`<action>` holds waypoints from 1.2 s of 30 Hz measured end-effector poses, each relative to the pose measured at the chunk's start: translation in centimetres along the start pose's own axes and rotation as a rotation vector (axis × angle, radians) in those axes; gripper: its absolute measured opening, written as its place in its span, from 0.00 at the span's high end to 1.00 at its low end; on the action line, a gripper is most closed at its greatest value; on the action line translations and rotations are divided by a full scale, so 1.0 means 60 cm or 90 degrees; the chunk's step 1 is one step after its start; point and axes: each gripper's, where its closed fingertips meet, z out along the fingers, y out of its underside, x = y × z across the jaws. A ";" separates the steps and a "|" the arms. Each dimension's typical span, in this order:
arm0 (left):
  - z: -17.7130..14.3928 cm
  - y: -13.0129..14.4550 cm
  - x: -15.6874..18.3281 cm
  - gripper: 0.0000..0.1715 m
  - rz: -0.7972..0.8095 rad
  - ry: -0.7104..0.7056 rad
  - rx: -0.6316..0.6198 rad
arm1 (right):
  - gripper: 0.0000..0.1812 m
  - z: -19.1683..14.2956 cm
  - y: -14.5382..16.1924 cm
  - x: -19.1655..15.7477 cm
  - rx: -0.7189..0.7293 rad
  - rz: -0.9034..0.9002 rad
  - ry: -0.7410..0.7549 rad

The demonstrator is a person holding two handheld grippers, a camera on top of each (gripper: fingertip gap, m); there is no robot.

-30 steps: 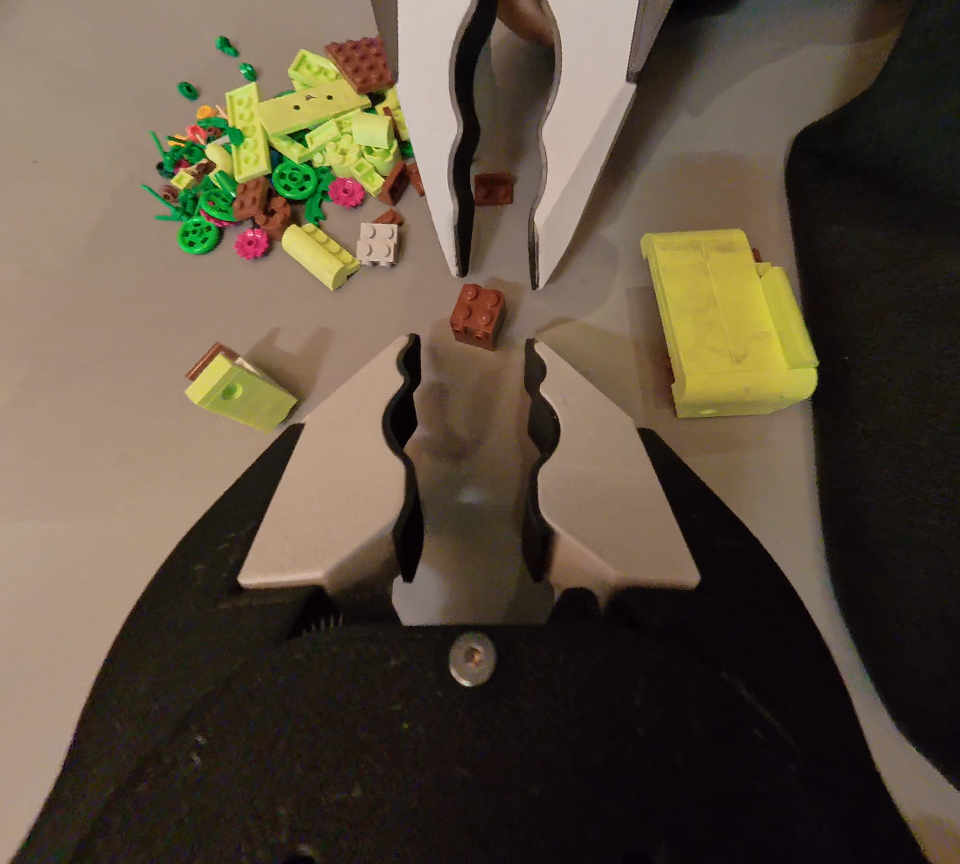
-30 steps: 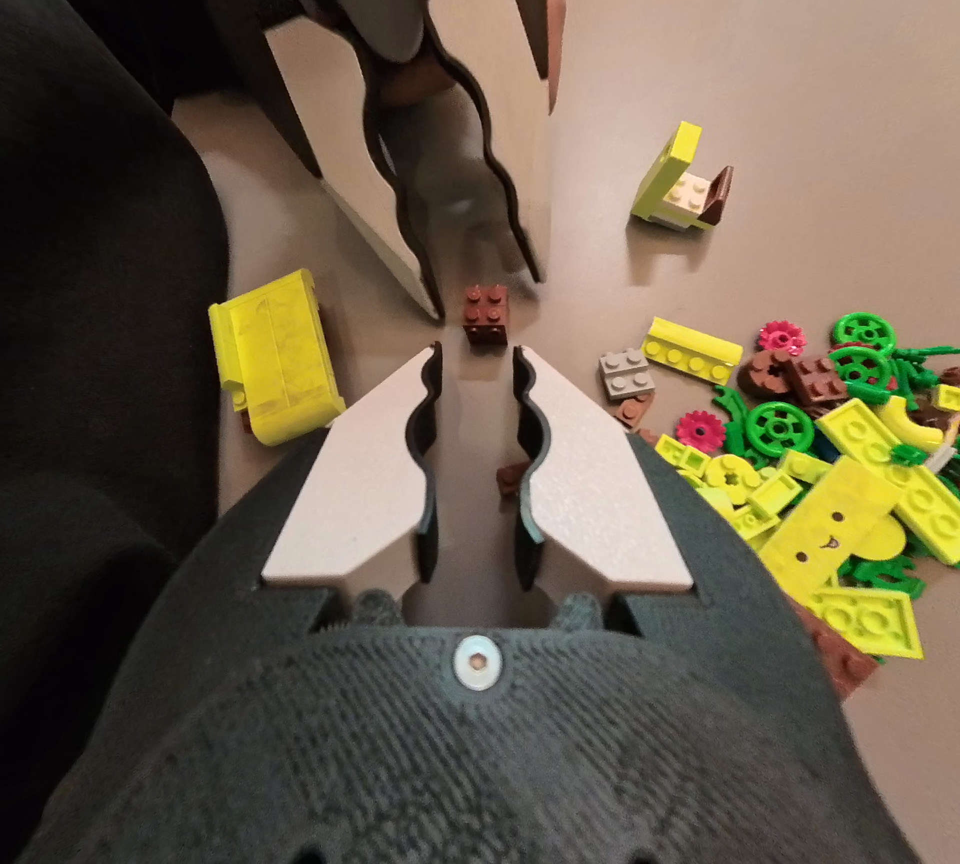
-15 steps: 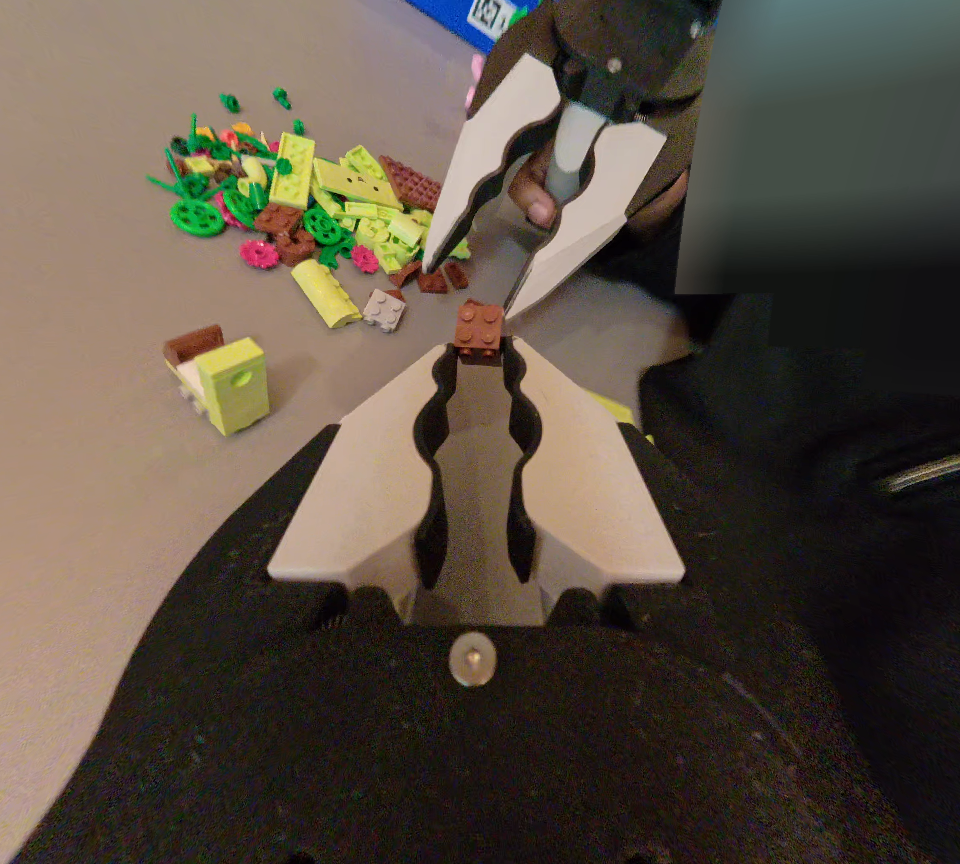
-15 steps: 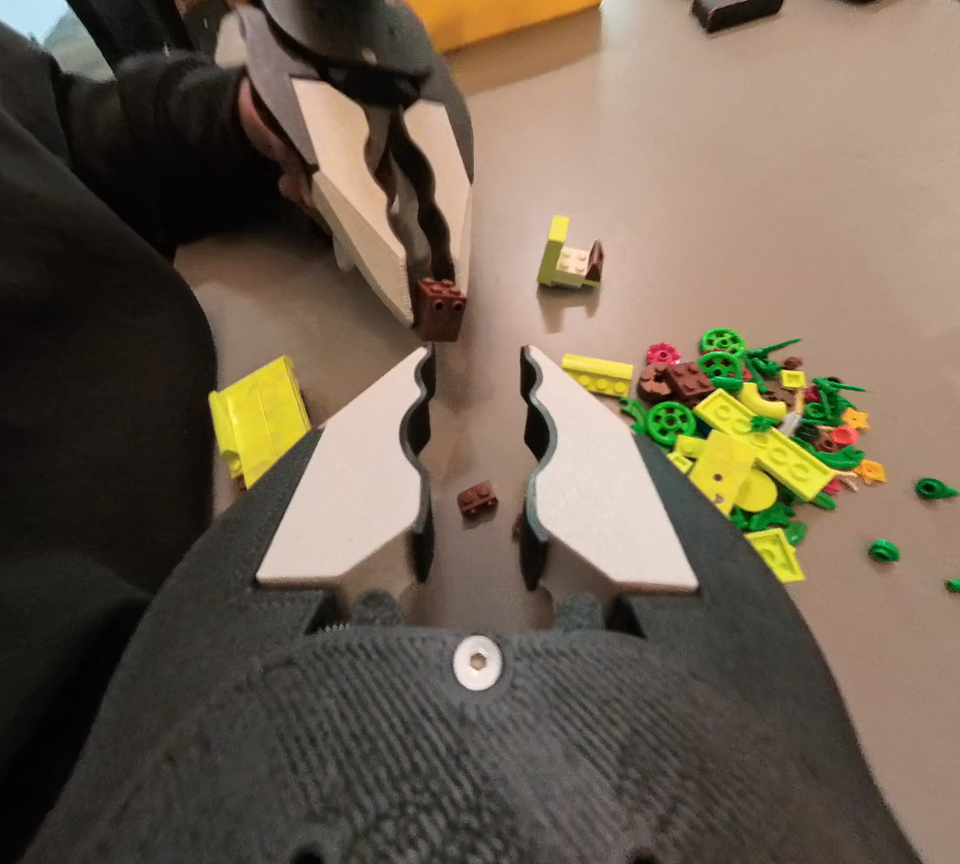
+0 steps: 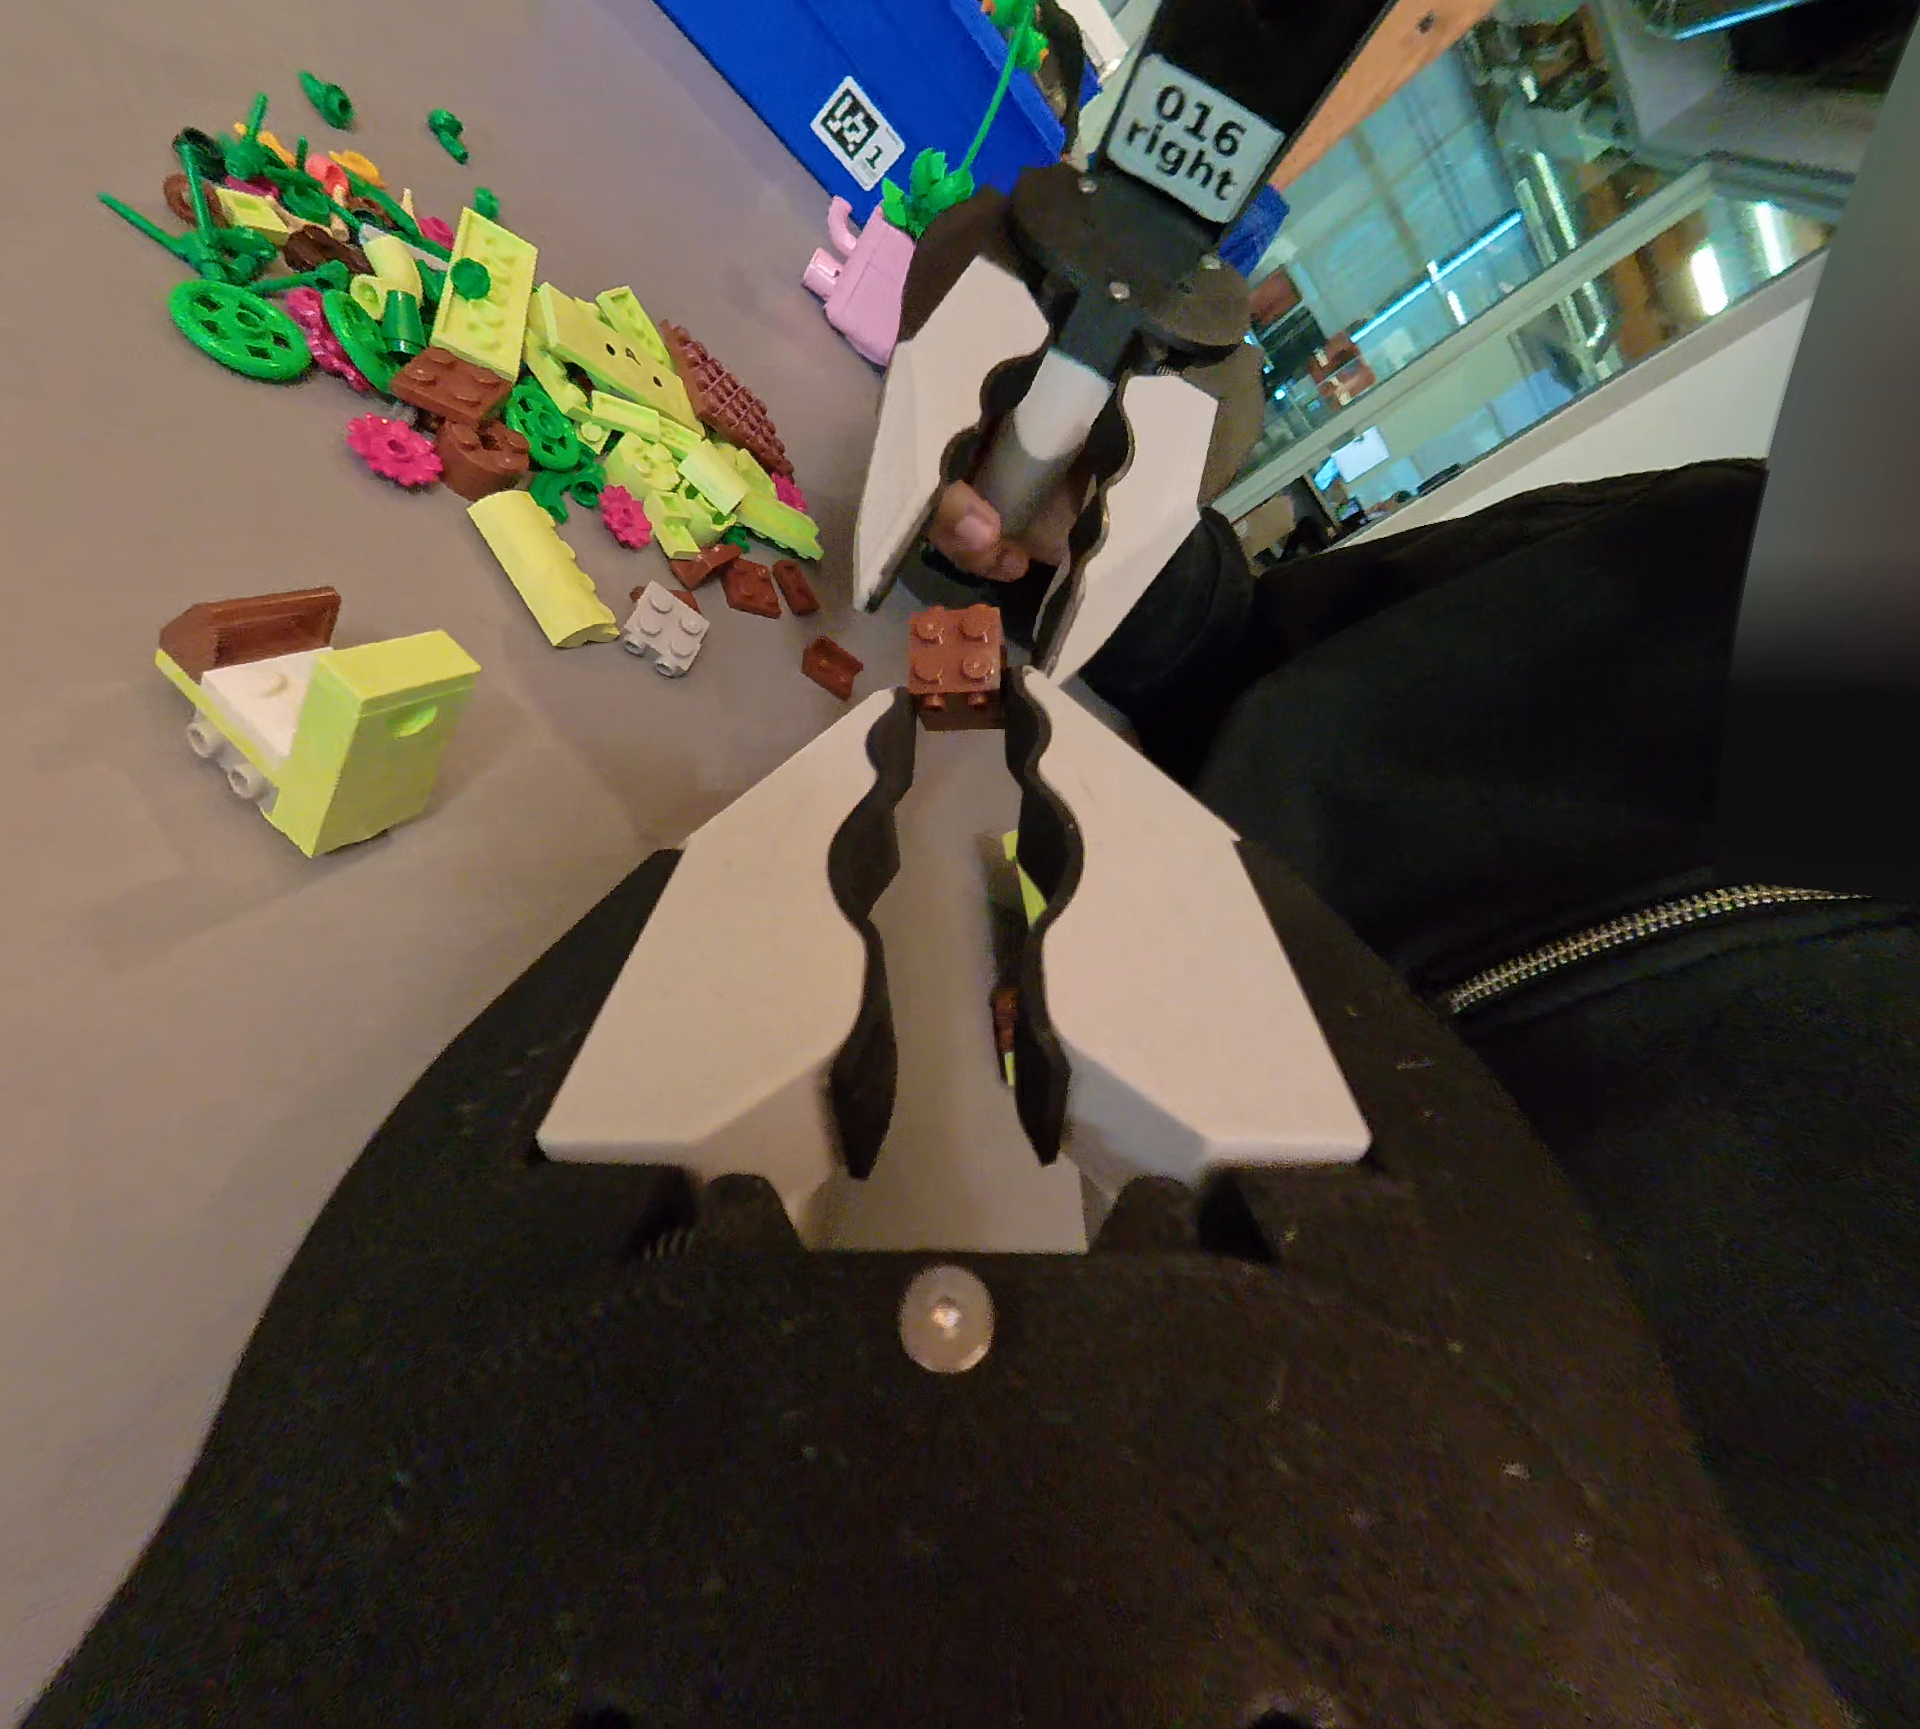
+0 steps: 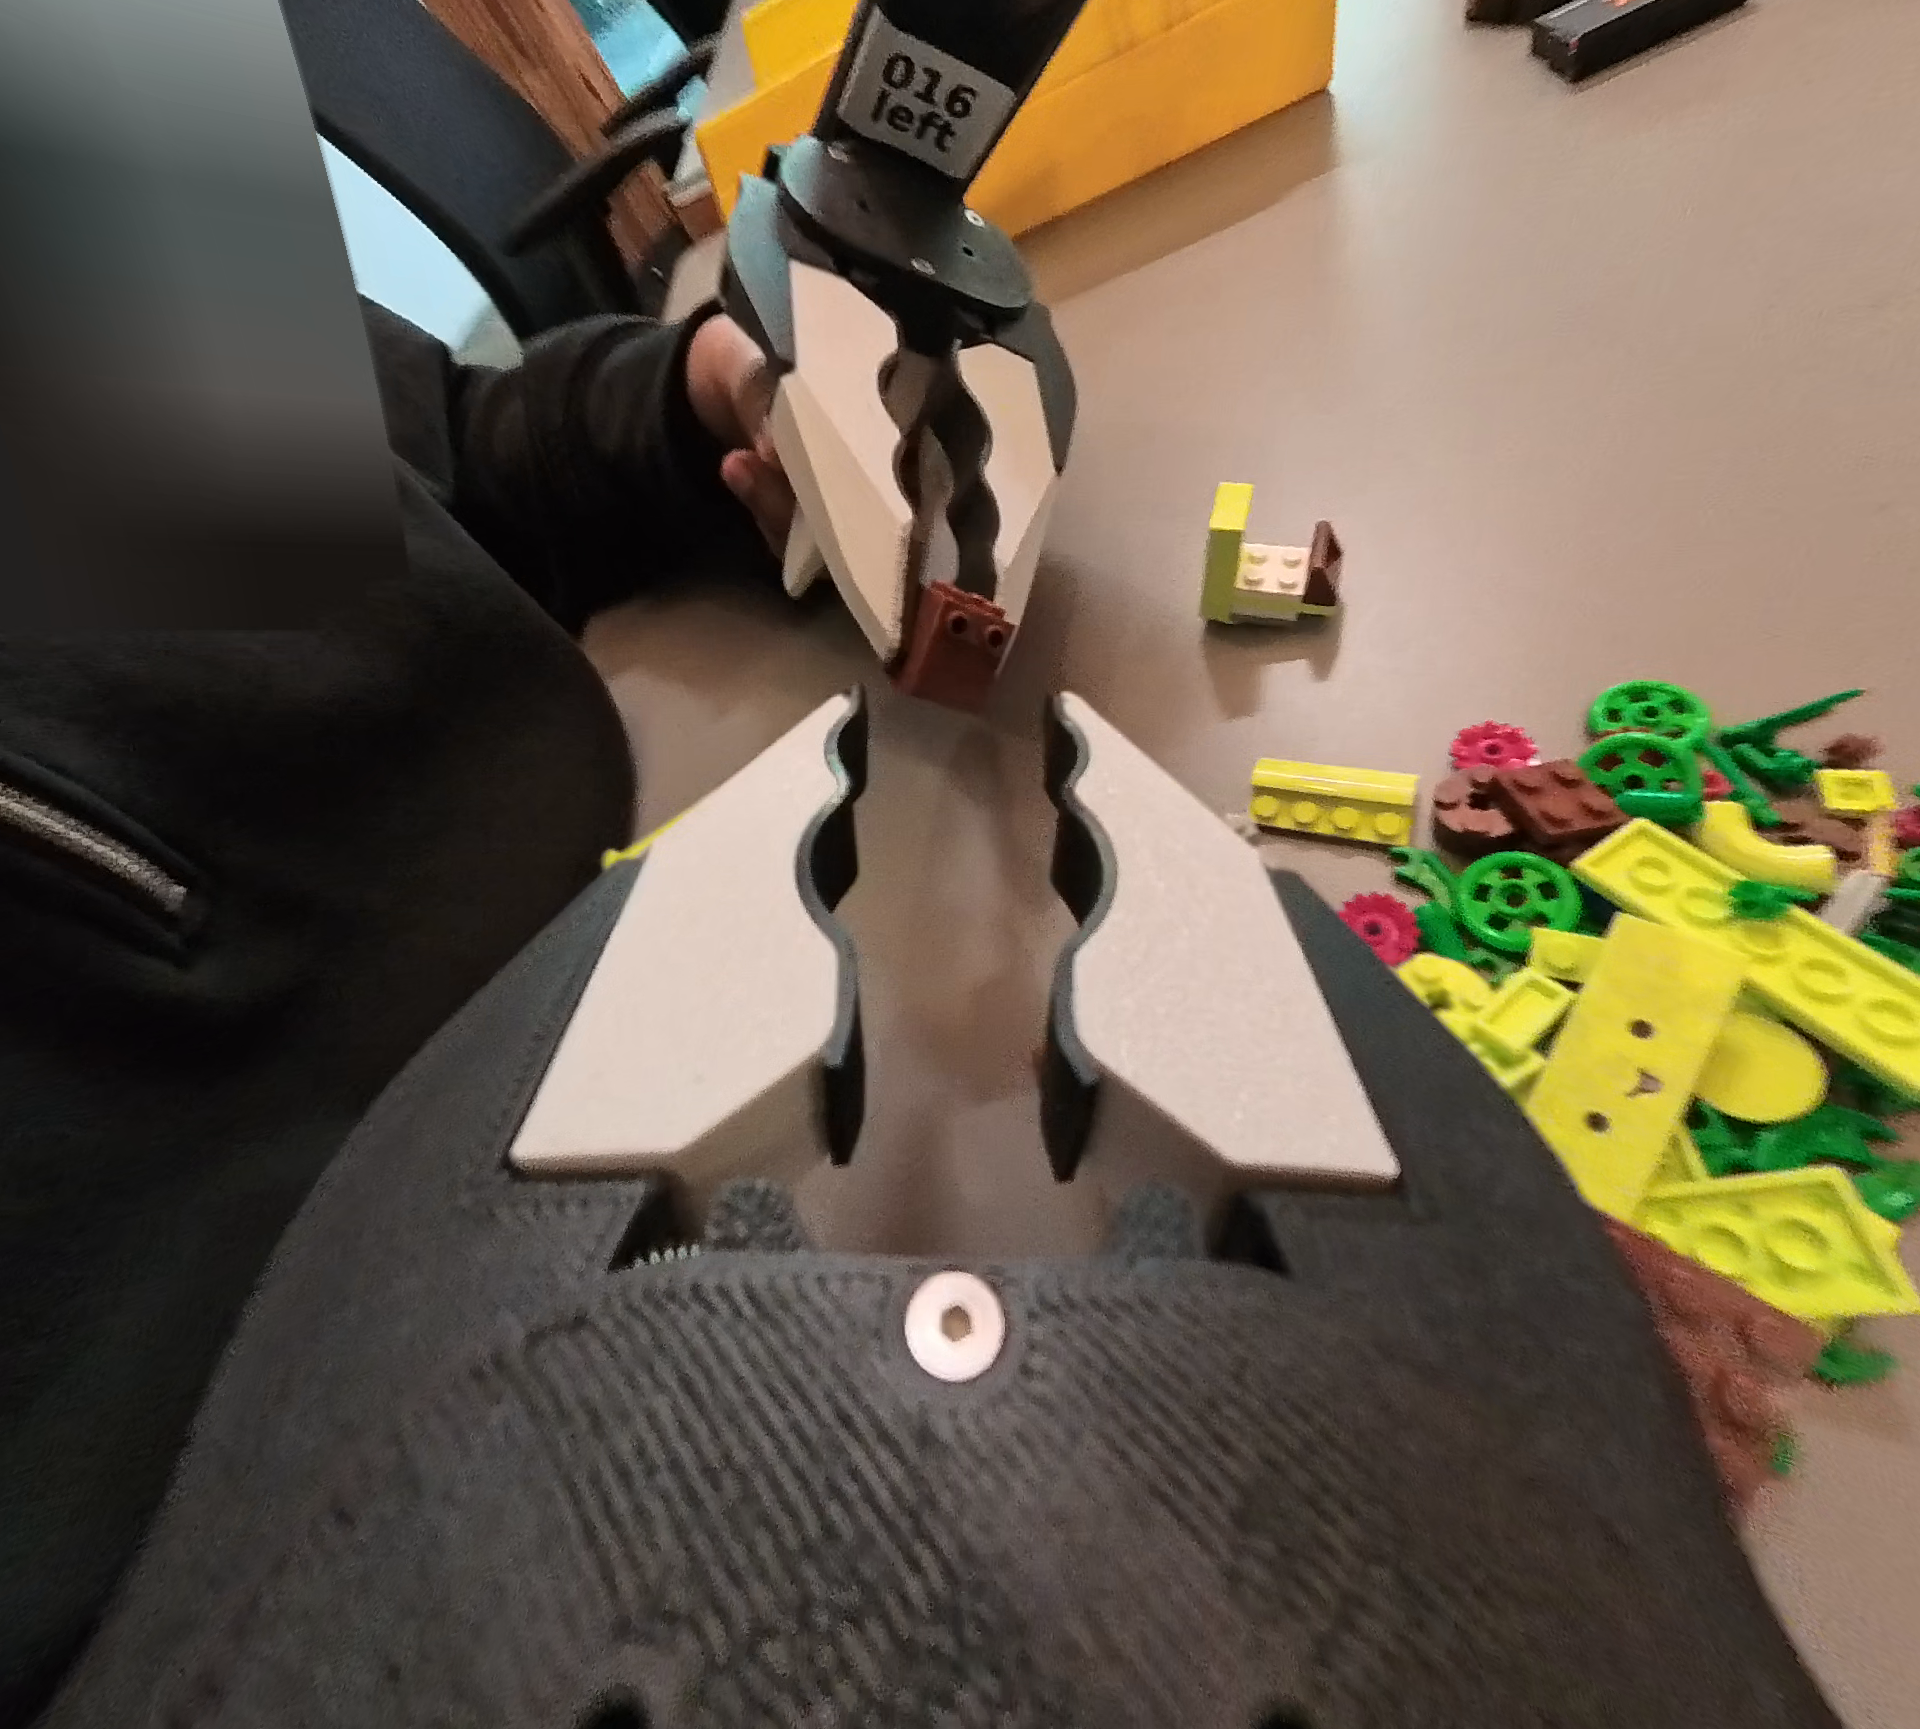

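My left gripper (image 5: pixel 956 692) is shut on a small brown two-by-two brick (image 5: pixel 956 656) and holds it above the grey table. In the right wrist view the same brick (image 6: pixel 954 640) sits between the left gripper's tips (image 6: pixel 951 630), just ahead of my right gripper (image 6: pixel 954 708), which is open and empty. In the left wrist view the right gripper (image 5: pixel 961 609) faces me just beyond the brick, jaws apart, held by a hand.
A pile of lime, green, brown and pink bricks (image 5: pixel 499 370) lies on the table (image 5: pixel 260 1004); it also shows in the right wrist view (image 6: pixel 1683 931). A small lime, white and brown assembly (image 5: pixel 322 723) (image 6: pixel 1262 573) stands apart. A blue bin (image 5: pixel 810 6), a pink piece with a plant (image 5: pixel 868 287) and a yellow bin (image 6: pixel 1174 27) stand behind. The tips of both grippers are at nearly the same place.
My left gripper closed on the brown brick that lay on the table and lifted it. Both grippers tilted up from pointing down at the table. The right gripper stayed open.
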 end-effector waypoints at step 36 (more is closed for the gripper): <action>0.003 0.082 -0.055 0.77 0.484 -0.296 -0.278 | 0.88 0.033 0.095 0.010 -0.226 -0.153 0.062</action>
